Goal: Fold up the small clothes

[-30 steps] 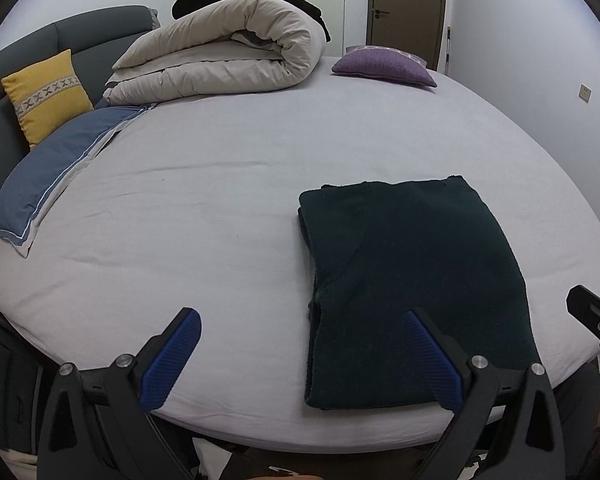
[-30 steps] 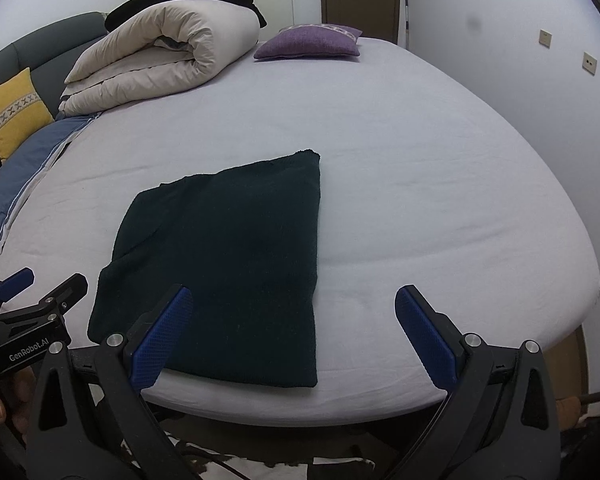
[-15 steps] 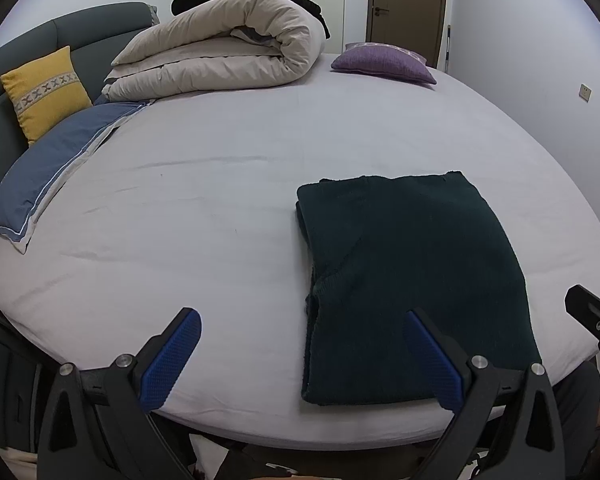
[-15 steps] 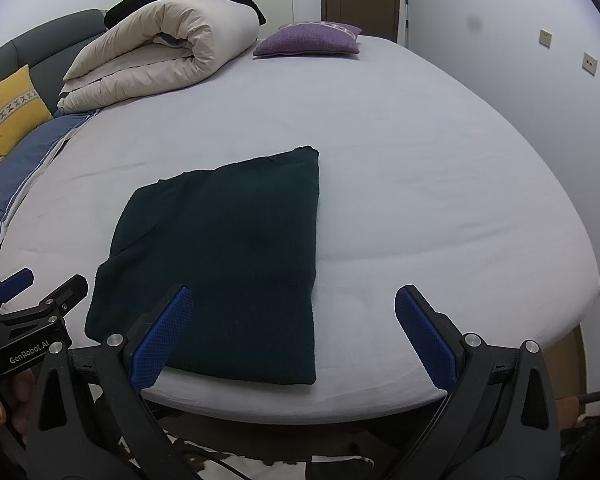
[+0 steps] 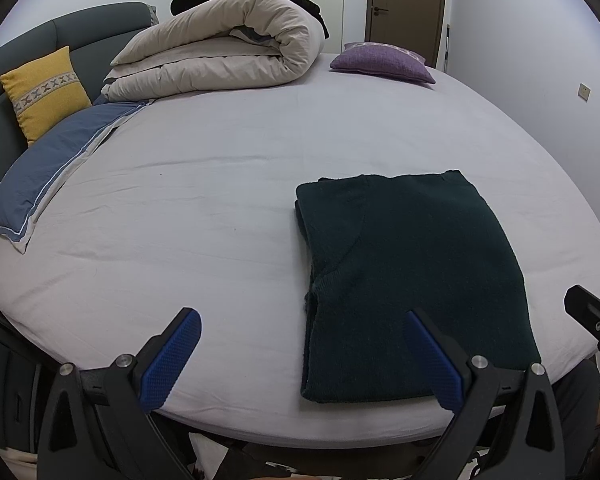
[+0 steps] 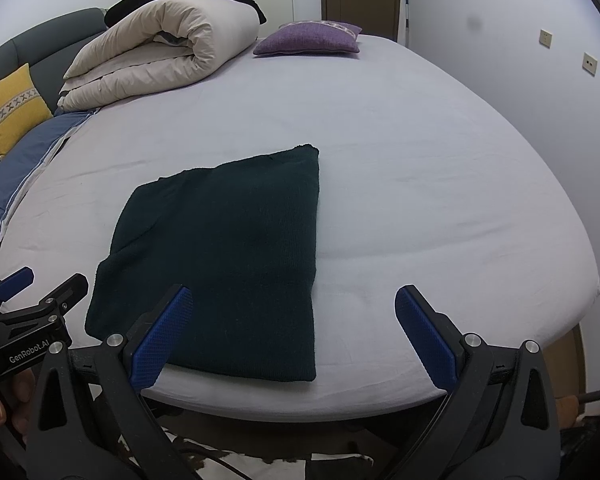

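**Both grippers wide open above a half-folded dark sweater**

The left gripper (image 5: 300, 356) is held with its jaws spread wide and nothing between them; its right blue pad (image 5: 432, 360) is seen over the near part of the garment, though contact cannot be judged. The right gripper (image 6: 296, 336) is likewise fully spread and empty, its left pad (image 6: 160, 336) seen over the garment's near left portion and its other finger out over bare sheet.

The dark green knit sweater (image 5: 412, 280) is laid flat near the front edge of the bed (image 5: 220, 208), already folded into a tall rectangle with a sleeve or side panel turned in along its left side. A soft, fairly thick knit is suggested by the texture: it is judged to be light, limp and not slippery, likely to drape and sag when lifted and to hold a crease only loosely. The layers could shift apart if only the top one is pinched.

A further fold, near hem to far edge, is judged to be the likely remaining step. The two near corners are best taken, one per gripper, with all layers caught together.

Farther off, a rolled beige duvet (image 5: 220, 56), a purple cushion (image 5: 382, 62), a yellow cushion (image 5: 44, 92) and a blue pillow (image 5: 52, 172) are seen, well apart from the sweater.
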### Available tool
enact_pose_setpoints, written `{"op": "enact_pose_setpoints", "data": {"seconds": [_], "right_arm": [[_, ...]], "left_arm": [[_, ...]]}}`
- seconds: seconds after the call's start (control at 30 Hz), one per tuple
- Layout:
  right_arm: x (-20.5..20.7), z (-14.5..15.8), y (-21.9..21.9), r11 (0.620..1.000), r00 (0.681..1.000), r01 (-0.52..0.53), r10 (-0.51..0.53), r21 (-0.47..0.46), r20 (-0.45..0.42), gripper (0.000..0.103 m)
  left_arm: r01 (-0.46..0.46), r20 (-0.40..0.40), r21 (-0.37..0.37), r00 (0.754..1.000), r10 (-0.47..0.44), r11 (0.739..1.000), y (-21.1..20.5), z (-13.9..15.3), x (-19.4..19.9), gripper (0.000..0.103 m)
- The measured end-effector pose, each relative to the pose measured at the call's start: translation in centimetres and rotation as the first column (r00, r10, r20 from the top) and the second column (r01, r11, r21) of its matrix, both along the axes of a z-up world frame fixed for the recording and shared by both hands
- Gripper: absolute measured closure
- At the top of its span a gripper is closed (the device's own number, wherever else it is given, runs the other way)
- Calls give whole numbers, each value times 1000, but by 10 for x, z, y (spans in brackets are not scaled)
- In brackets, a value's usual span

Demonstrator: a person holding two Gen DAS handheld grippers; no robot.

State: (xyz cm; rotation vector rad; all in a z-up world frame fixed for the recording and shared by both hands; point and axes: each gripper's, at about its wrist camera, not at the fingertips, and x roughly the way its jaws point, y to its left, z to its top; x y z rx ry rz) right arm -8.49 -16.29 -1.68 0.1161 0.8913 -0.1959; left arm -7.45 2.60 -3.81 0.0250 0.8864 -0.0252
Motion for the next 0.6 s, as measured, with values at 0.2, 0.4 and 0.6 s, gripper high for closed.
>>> {"op": "enact_pose_setpoints", "data": {"seconds": [0.2, 0.4, 0.6], "right_arm": [[0, 0, 0, 1000, 1000, -1, 1, -1, 1, 0], [0, 0, 0, 1000, 1000, -4, 4, 0, 0, 0], [0, 3, 0, 1000, 1000, -10, 10, -2, -1, 0]], "left_arm": [[2, 0, 1, 1000, -2, 1000, 0, 0, 0, 0], [1, 0, 1, 1000, -1, 1000, 0, 0, 0, 0], [2, 0, 3, 1000, -2, 1000, 0, -1, 0, 0]]}}
